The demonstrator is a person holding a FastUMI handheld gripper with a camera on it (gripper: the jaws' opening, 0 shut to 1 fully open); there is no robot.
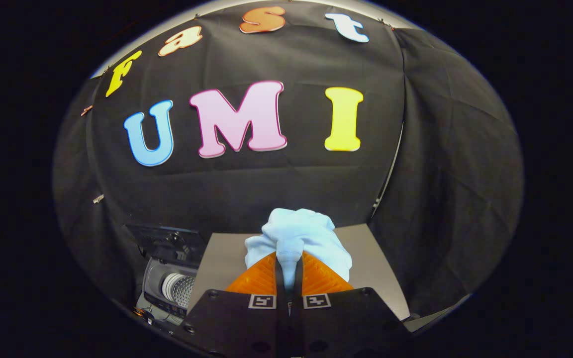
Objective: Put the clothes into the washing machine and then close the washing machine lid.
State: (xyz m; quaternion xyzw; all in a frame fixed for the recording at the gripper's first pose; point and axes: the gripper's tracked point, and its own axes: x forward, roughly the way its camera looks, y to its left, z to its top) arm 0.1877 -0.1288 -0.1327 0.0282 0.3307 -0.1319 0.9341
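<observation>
Hand-held gripper [289,271] closed narrow, both fingers [259,281] pinching a fold of pale blue, soft, bunched cloth garment [299,236] between them. Garment lifted, bulging out just ahead of and above the fingertips, hanging to either side of them. Below and beyond garment, flat grey-beige table [371,258] surface, garment apparently clear of it though contact hard to judge. To the left of the fingers and lower, small toy-like grey top-loading washing machine [169,288] with lid [167,238] raised upright at its back, perforated silver drum [179,289] visible through the open top. Garment well apart from drum opening, off to its right. Black cloth booth wall [440,174] behind everything.
</observation>
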